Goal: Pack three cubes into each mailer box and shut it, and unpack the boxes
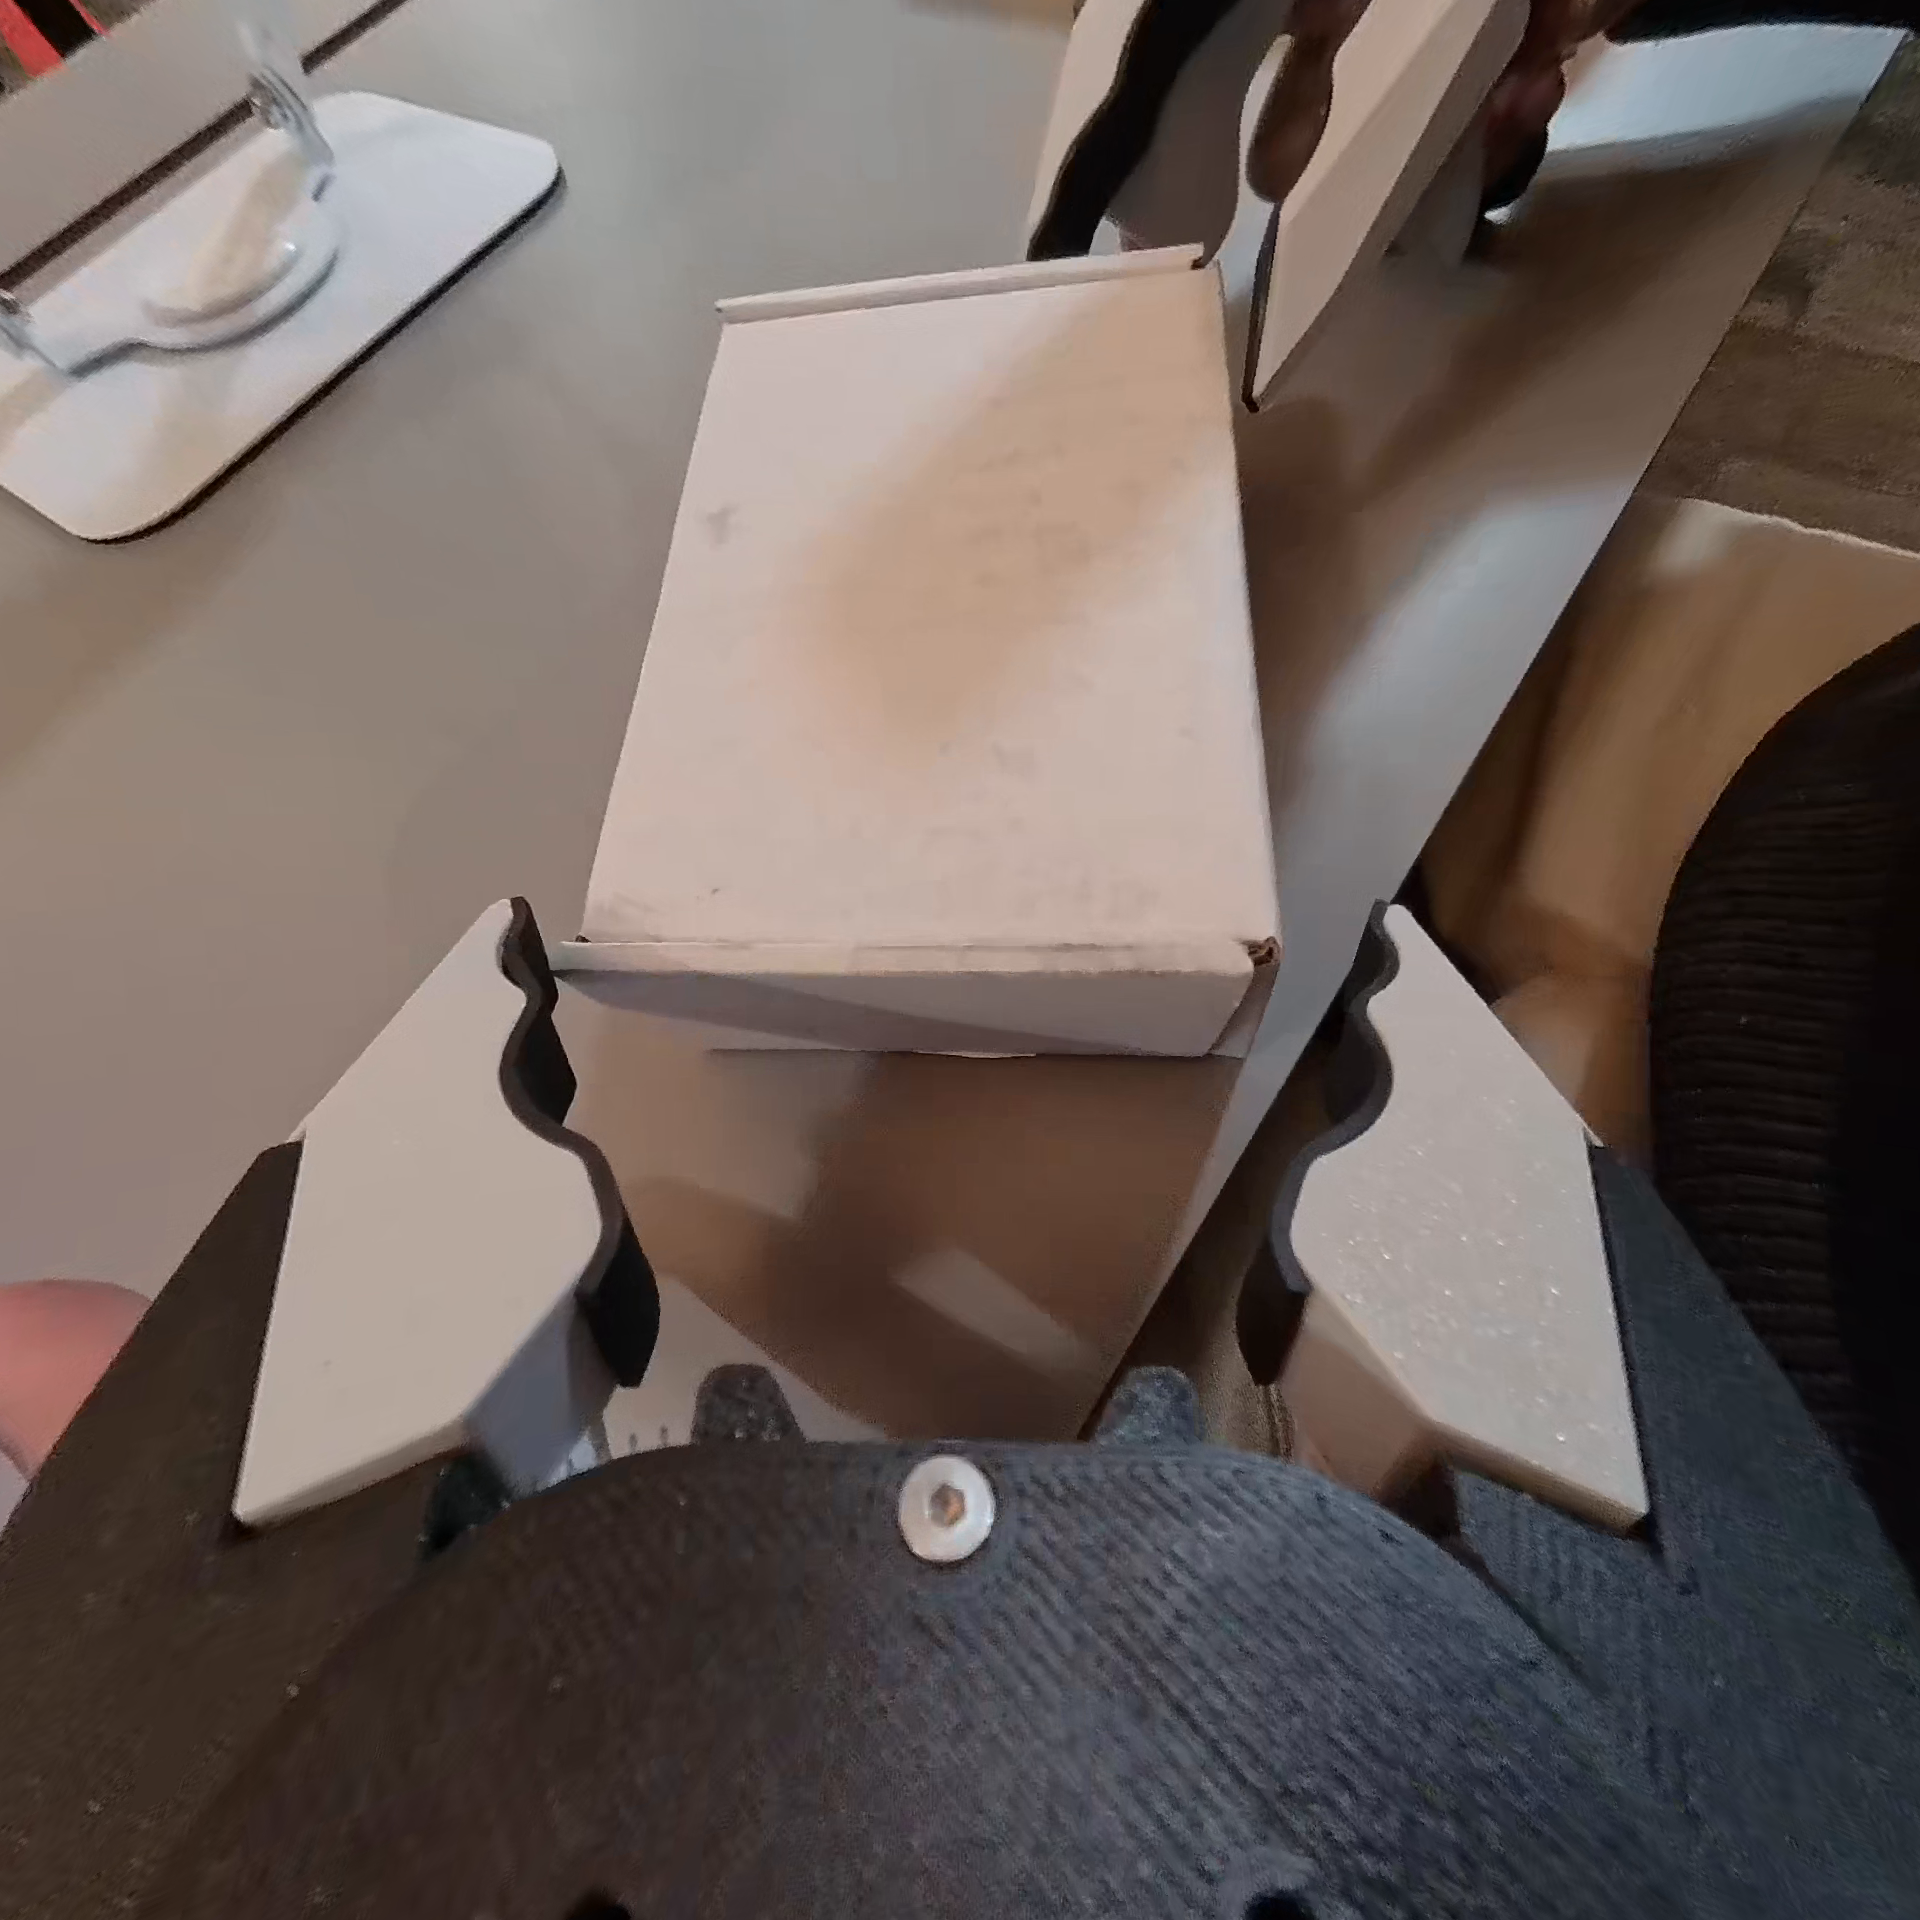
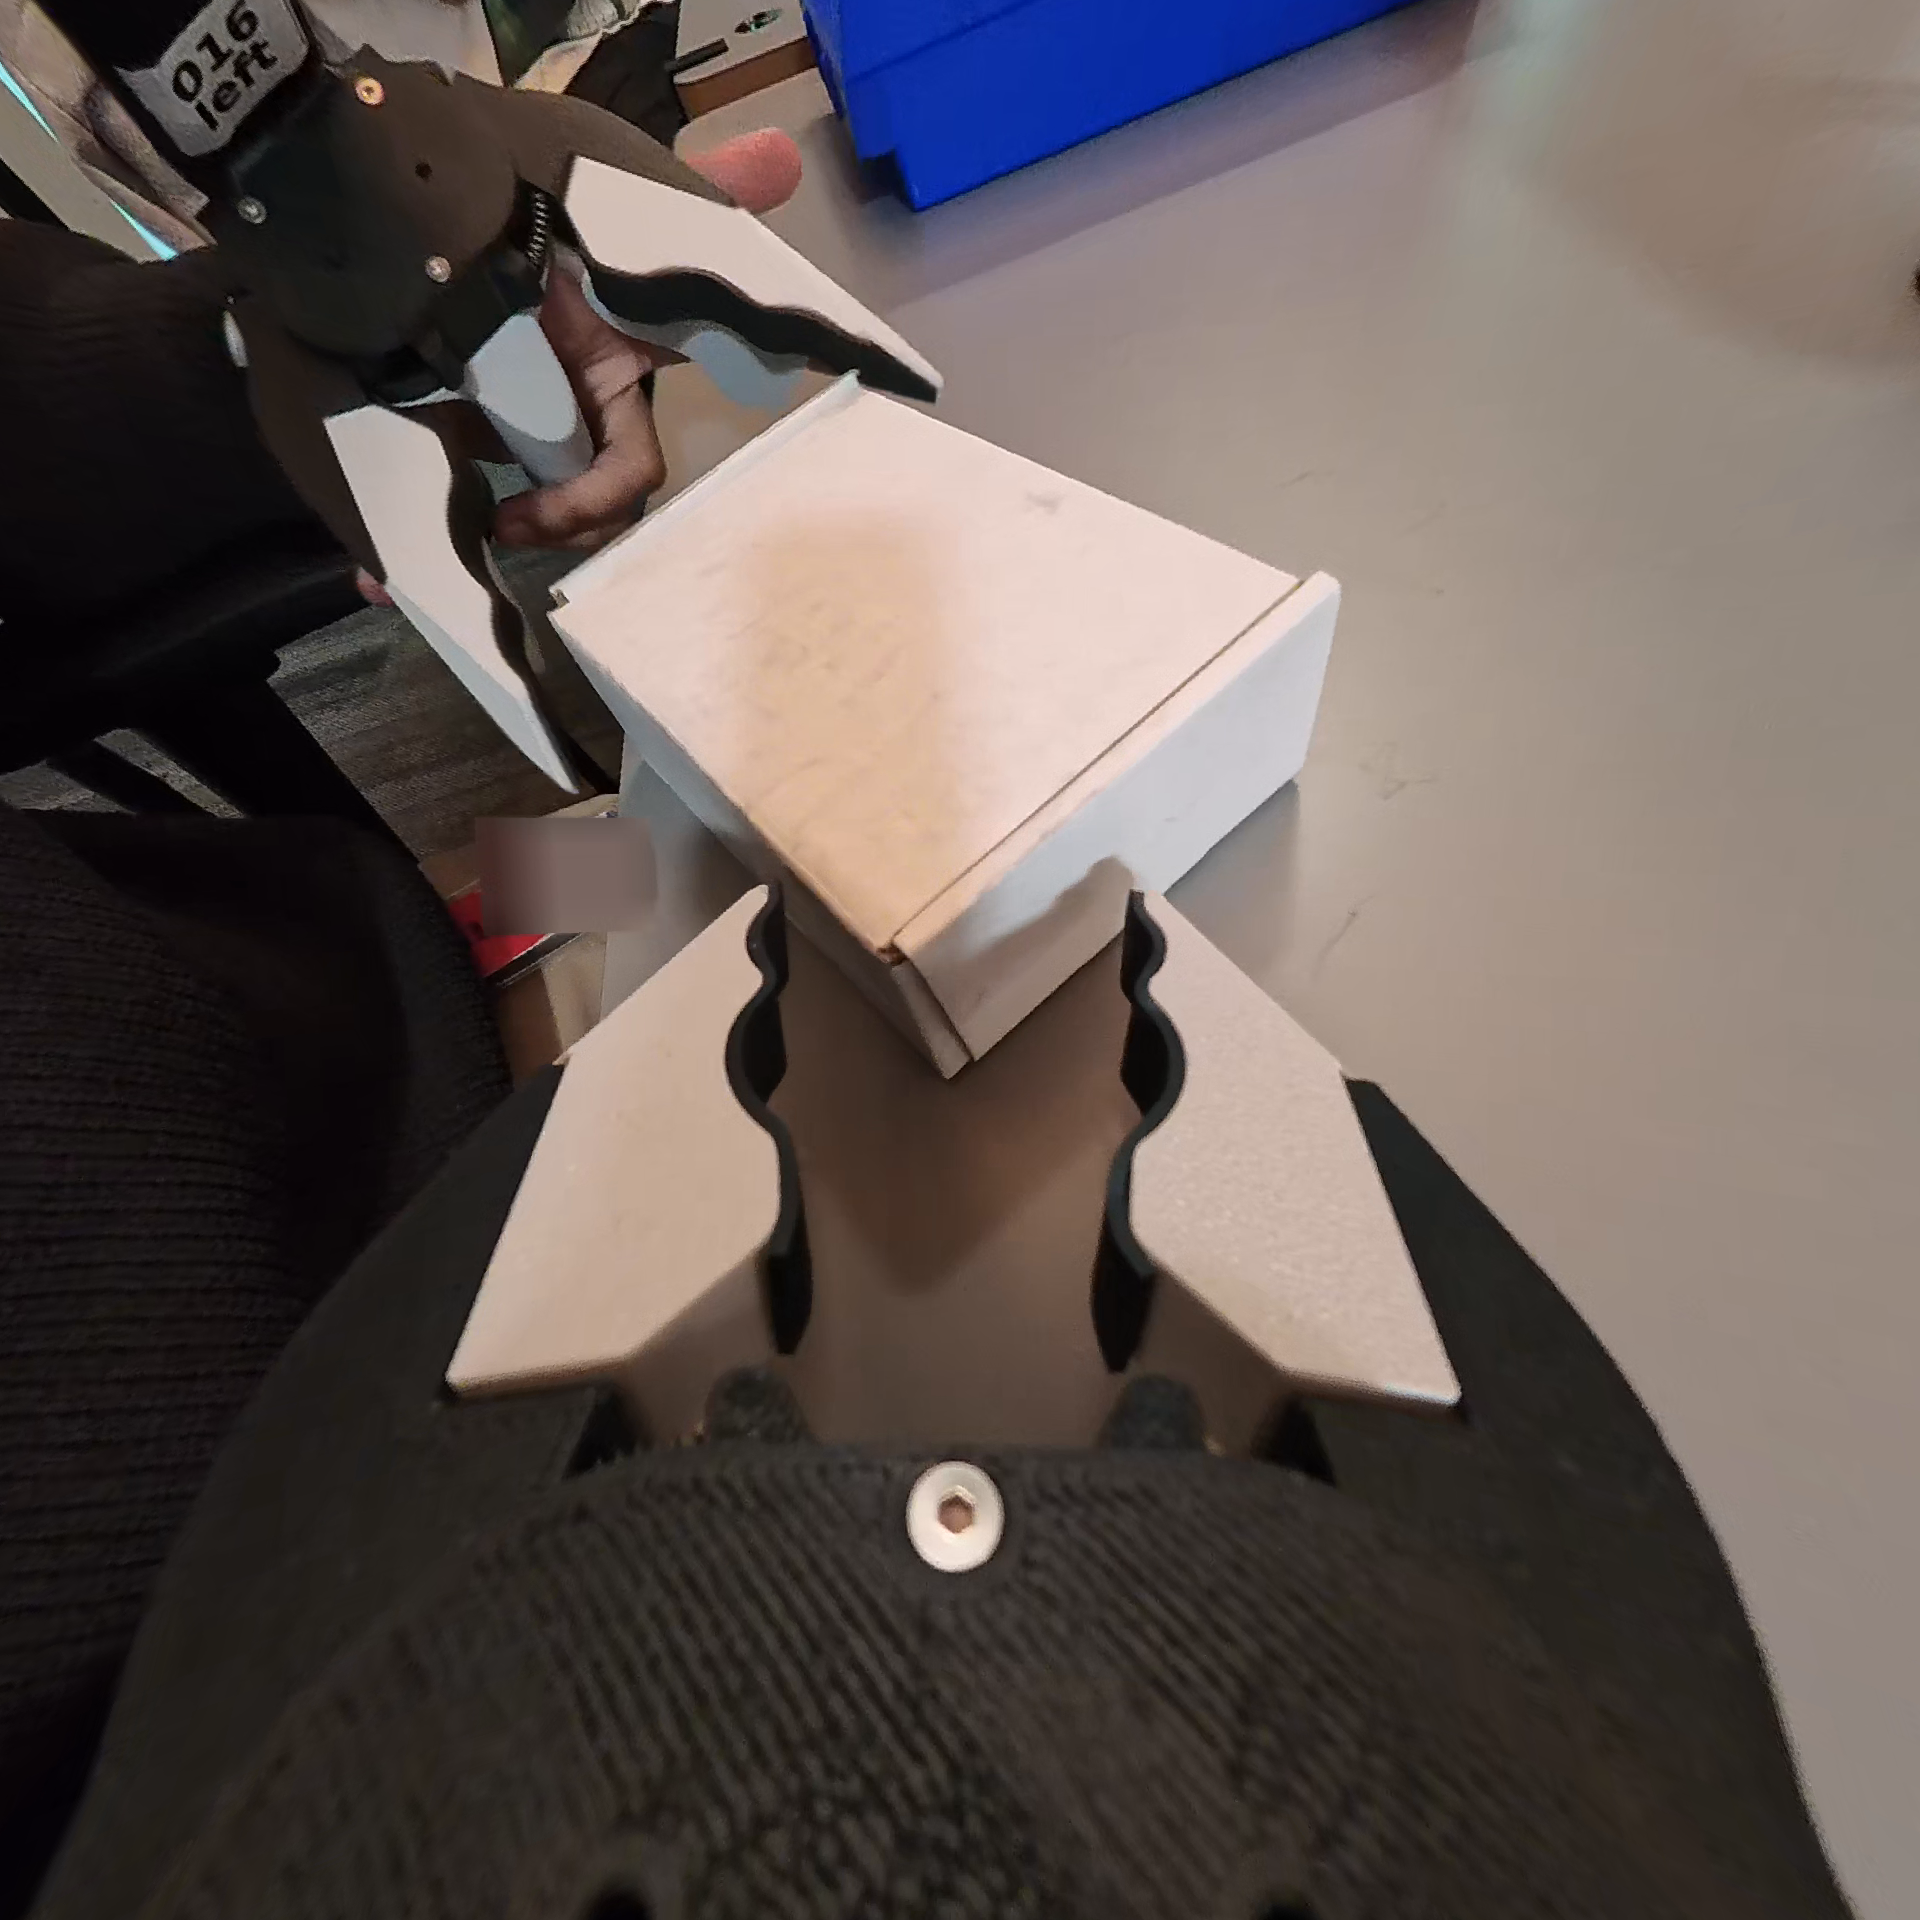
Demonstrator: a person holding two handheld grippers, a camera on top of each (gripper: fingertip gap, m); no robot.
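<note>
Mailer box (image 1: 935,644), one only, white card, lid down, lies flat on the grey tabletop (image 1: 312,727) near its edge. No cubes in sight; whether any sit inside cannot be told with the lid shut.

Left gripper (image 1: 945,945) faces one short end of the box from 6 o'clock in its own view, fingers spread wide and empty; the left tip looks to be touching or just beside the box's near corner. Right gripper (image 2: 951,904) comes at the opposite end, fingers released, parted, holding nothing, the box corner just entering the gap between them. In the left wrist view it shows at 1 o'clock beyond the far end of the box.

Risks, as judged:
- Box is light card on a smooth surface. A push from one side alone would likely slide or spin it rather than lift the flap.
- Box sits close to the tabletop edge, at 3 o'clock in the left view; a hard shove that way could send it off.
- Right gripper is lined up on a corner, not a flat face. Closing there may crush the card or slip off.
- Lid seam is thin; a fingertip could miss it and skate over the top.

Count: one box, two grippers, zero cubes visible. One white pad with a clear stand (image 1: 208,260) at 10 o'clock in the left view; one blue bin (image 2: 1091,83) at 12 o'clock in the right view.
</note>
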